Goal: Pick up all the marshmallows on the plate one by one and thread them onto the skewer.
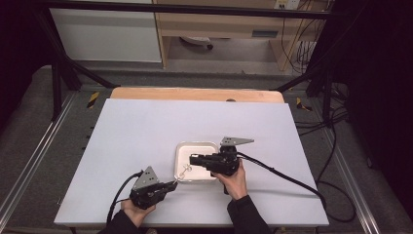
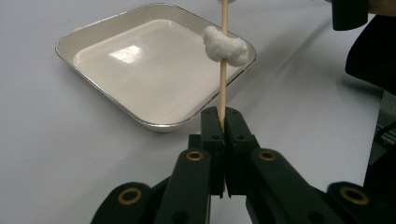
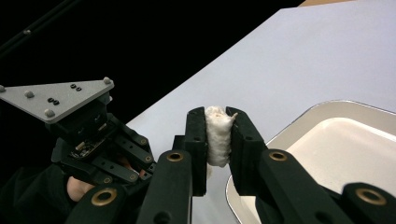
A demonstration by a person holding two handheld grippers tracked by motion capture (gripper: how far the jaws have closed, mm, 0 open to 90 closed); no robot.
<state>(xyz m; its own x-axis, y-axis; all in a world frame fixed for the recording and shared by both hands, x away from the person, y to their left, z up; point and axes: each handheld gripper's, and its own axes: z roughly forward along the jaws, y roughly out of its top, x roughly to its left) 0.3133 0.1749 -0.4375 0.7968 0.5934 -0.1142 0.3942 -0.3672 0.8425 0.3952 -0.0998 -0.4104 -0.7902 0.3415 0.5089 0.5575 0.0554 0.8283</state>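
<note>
Hidden: top of the thin wooden skewer [image 2: 223, 77] is cut off by the frame edge in the left gripper view.
Left hand-held gripper [image 2: 223, 122]: clenched on the skewer's lower end, held upright by the square white metal tray [image 2: 93, 35].
Threaded piece: white fluffy marshmallow [image 2: 226, 45] on the skewer.
Right hand-held gripper [image 3: 218, 140]: pinching a second white marshmallow piece [image 3: 218, 135], over the tray's near edge.
Table [image 1: 146, 126]: pale sheet under both.
</note>
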